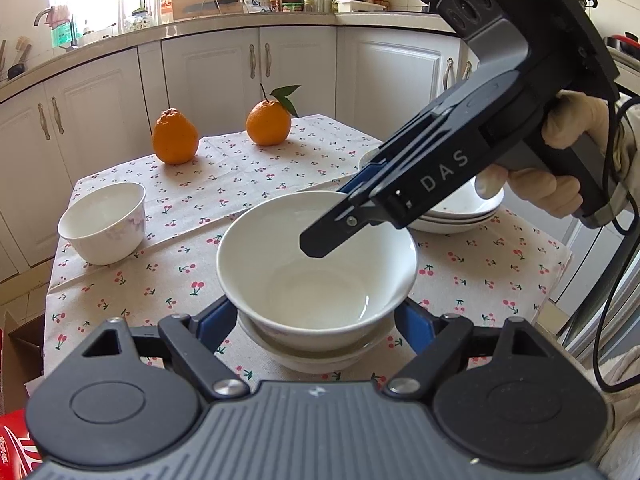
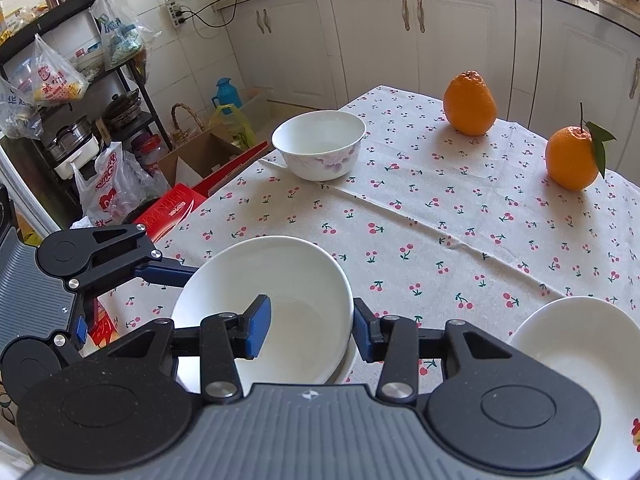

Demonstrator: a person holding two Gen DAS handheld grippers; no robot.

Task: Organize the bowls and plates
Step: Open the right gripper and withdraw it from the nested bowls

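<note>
White bowl (image 1: 316, 264) upright, mouth up, atop another.

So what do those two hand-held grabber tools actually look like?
Each is a black and dark grey pistol-shaped tool. The right gripper carries pale "DAS" lettering on its side, blue pads on its fingers, and black cables trailing from the handle. The hand holding it wears a cream glove. The left gripper shows a ribbed grey body, round black pivots, silver screws and blue pads.
</note>
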